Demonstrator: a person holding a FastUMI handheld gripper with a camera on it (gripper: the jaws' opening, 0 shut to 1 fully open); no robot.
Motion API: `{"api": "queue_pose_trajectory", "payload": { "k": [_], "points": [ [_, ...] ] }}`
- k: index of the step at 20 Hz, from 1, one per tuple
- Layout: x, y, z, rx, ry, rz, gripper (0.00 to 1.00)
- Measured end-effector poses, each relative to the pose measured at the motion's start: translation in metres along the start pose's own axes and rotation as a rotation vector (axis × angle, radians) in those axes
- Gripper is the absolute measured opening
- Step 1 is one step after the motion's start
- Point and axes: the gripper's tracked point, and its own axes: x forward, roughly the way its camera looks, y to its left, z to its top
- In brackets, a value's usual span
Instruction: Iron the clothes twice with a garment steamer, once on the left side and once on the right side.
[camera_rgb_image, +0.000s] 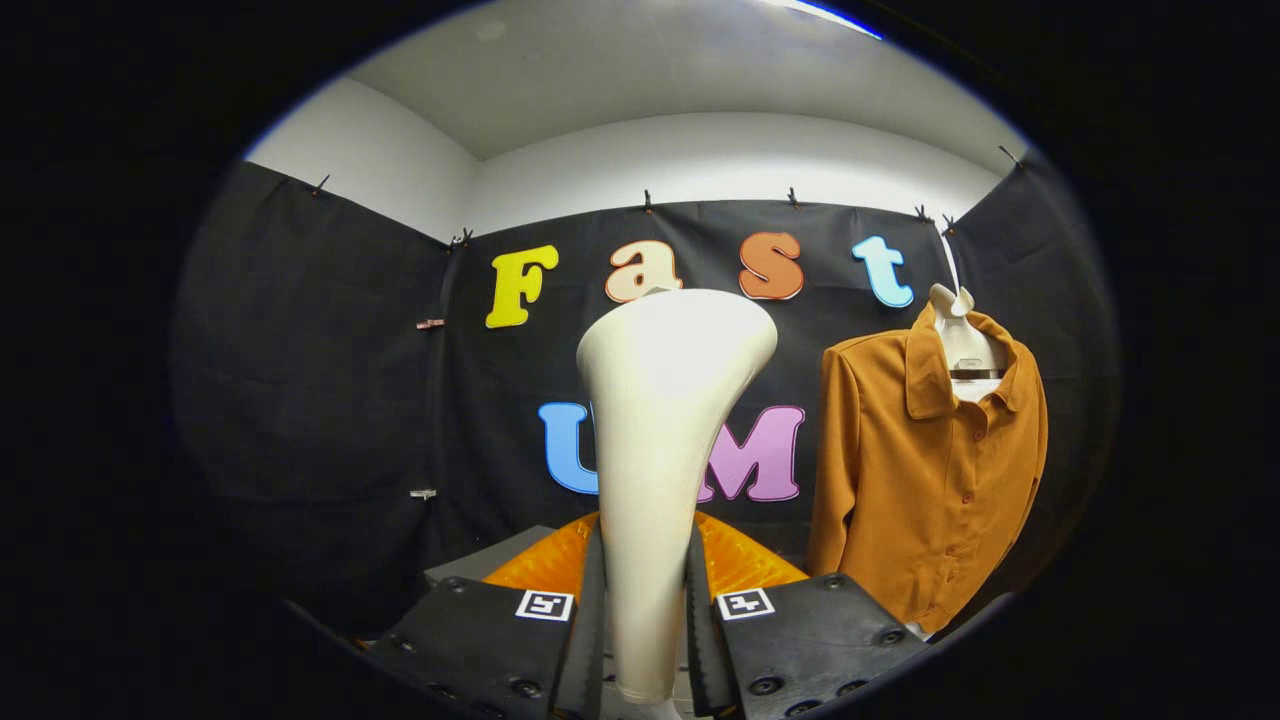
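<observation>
A cream-white garment steamer (660, 440) stands upright between my fingers, its handle narrow at the bottom and its head flaring wide at the top. My gripper (645, 620) is shut on the steamer's handle, with both fingers pressed against its sides. A rust-orange button shirt (925, 480) hangs on a white hanger (958, 335) against the booth's black wall, beyond the fingers and to the right of the steamer. The steamer's head is well left of the shirt and apart from it.
An orange ribbed surface (740, 560) lies just behind the fingers, beside a grey table edge (490, 555). Black cloth walls close in on the left, the back and the right. Open room lies between the steamer and the shirt.
</observation>
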Motion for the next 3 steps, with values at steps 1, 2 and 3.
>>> {"api": "queue_pose_trajectory", "payload": {
  "k": [1,2,3],
  "points": [
    [-0.0004,-0.0006,-0.0002,0.001,0.000,-0.001,0.37],
    [-0.0004,-0.0004,-0.0011,0.003,0.000,-0.001,0.37],
    [-0.0003,-0.0011,-0.0008,0.005,-0.001,-0.001,0.37]
  ]
}}
